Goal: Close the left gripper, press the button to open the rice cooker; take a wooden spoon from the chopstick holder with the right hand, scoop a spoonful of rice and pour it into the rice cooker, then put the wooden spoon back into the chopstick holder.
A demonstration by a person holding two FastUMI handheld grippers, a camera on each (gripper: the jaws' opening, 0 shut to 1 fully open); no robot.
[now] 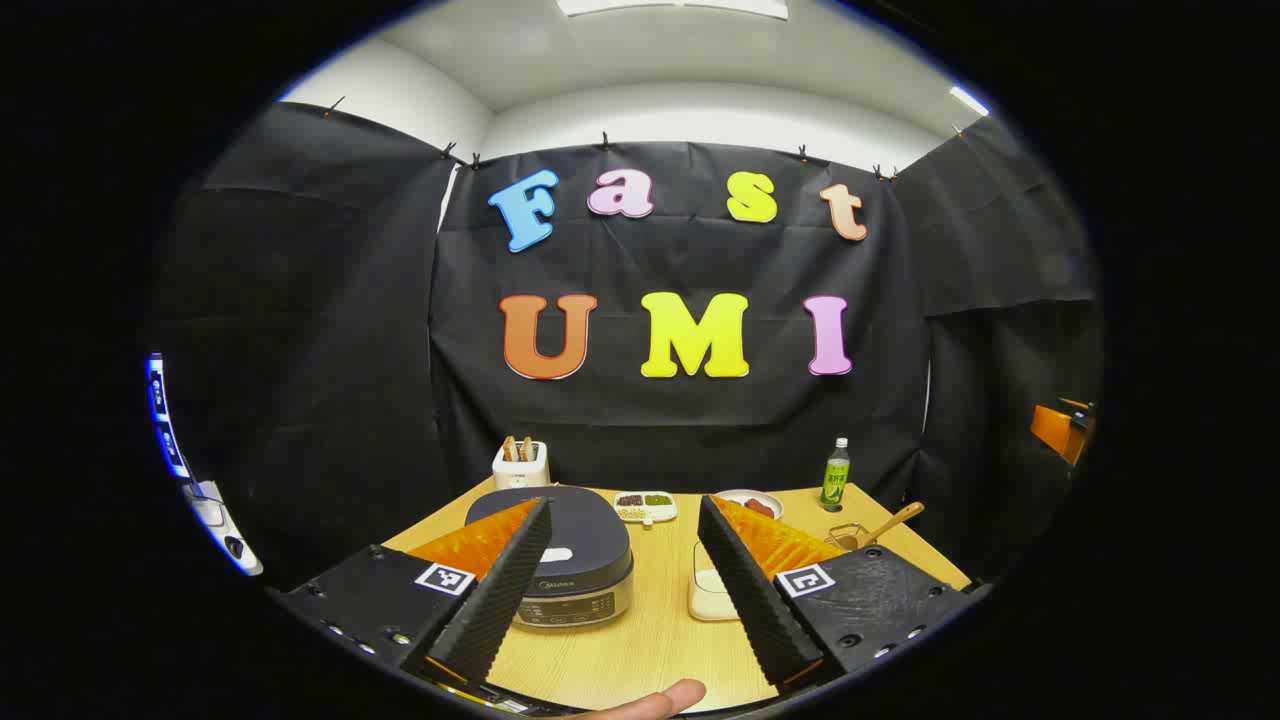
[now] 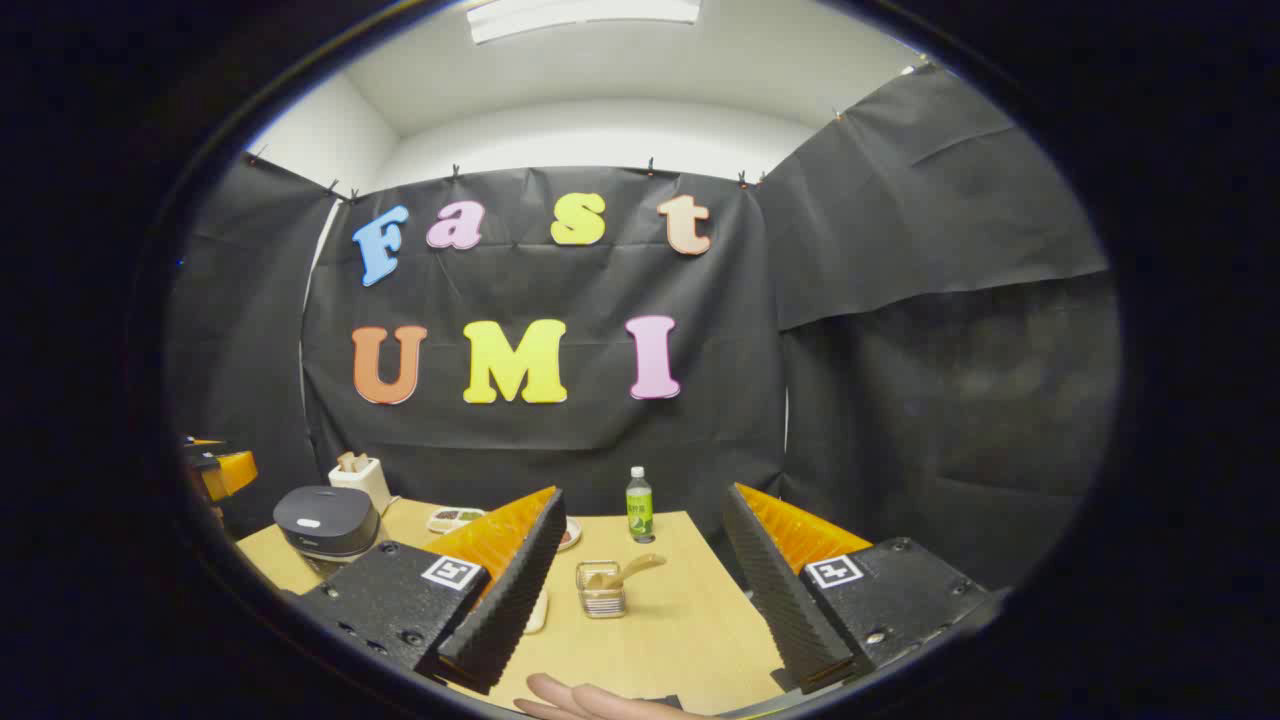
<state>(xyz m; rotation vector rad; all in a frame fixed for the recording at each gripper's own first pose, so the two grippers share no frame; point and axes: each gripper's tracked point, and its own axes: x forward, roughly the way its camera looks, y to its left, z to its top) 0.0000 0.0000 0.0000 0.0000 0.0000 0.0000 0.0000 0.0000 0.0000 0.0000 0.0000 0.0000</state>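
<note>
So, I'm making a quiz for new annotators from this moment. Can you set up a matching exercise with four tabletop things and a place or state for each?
Things:
1. rice cooker
2. wooden spoon
3. green bottle
4. toaster

Places or states:
A. stands upright at the table's far edge, near the cloth wall
B. lid shut
C. holds slices of bread
D. leans in the chopstick holder

Pairs: 1-B, 2-D, 3-A, 4-C

My right gripper (image 2: 640,610) hangs spread wide above the table (image 2: 690,630). The chopstick holder (image 2: 600,592) sits between its fingers, wooden spoon (image 2: 628,572) inside; the rice cooker (image 2: 326,522) is far left of that holder.
</note>
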